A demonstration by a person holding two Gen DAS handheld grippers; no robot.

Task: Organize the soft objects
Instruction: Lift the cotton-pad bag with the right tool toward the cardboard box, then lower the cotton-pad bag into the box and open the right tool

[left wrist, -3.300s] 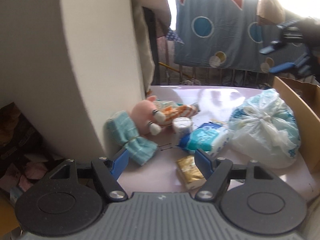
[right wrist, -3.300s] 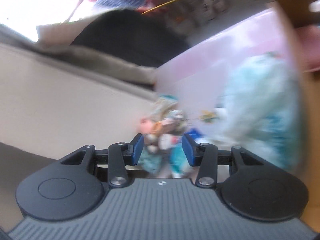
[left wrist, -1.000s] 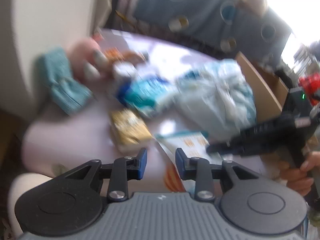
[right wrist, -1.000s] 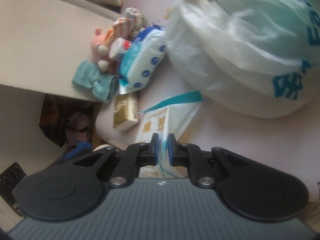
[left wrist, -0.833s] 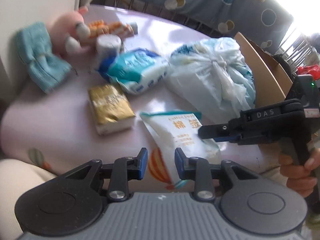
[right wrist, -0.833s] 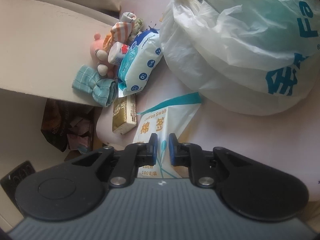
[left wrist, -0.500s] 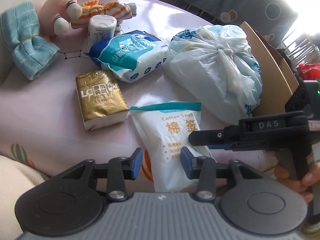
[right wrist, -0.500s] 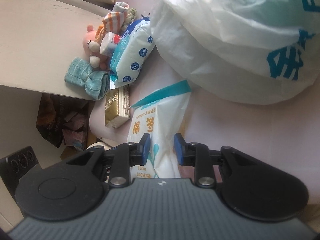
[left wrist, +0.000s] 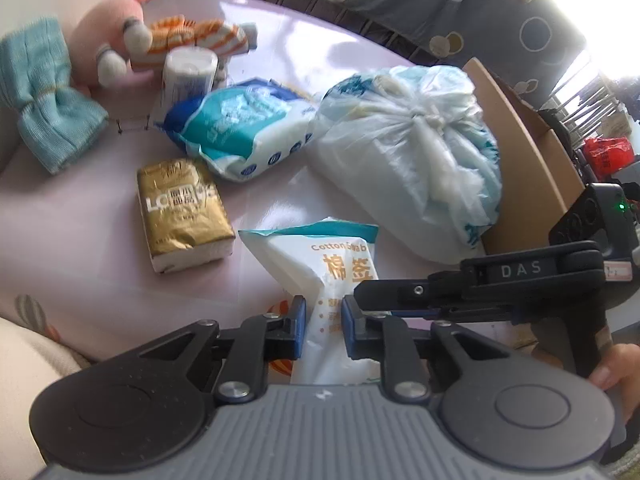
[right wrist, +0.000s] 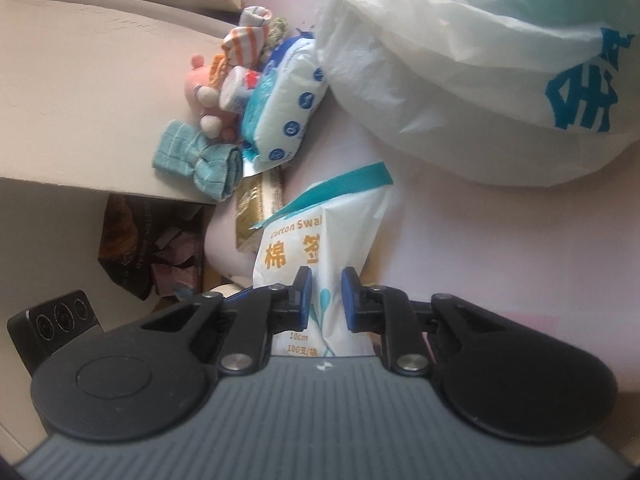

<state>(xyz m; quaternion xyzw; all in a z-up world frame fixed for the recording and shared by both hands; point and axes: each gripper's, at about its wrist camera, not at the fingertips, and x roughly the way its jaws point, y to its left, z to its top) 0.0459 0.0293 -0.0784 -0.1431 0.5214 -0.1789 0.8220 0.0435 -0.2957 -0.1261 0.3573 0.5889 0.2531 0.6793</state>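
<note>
Left wrist view: the left hand-held gripper (left wrist: 323, 330) has just been closing, and its blue pads now pinch the near end of the cotton swab pack (left wrist: 332, 264), which lies flat on the pink desk (left wrist: 80, 240). The right hand-held gripper (left wrist: 362, 300) comes in from the right and, having just been closing too, nips the same pack's edge; right wrist view shows that gripper (right wrist: 325, 298) narrowed on the white wrapper (right wrist: 320, 240). Just beyond lies a gold tissue packet (left wrist: 182, 212), then a blue wipes pack (left wrist: 240, 136) touching a knotted plastic bag (left wrist: 412, 152). Farther left sit a teal cloth bow (left wrist: 44, 96) and a pink plush toy (left wrist: 108, 28), somewhat blurred. A cardboard box (left wrist: 520, 152) stands beside the bag.
</note>
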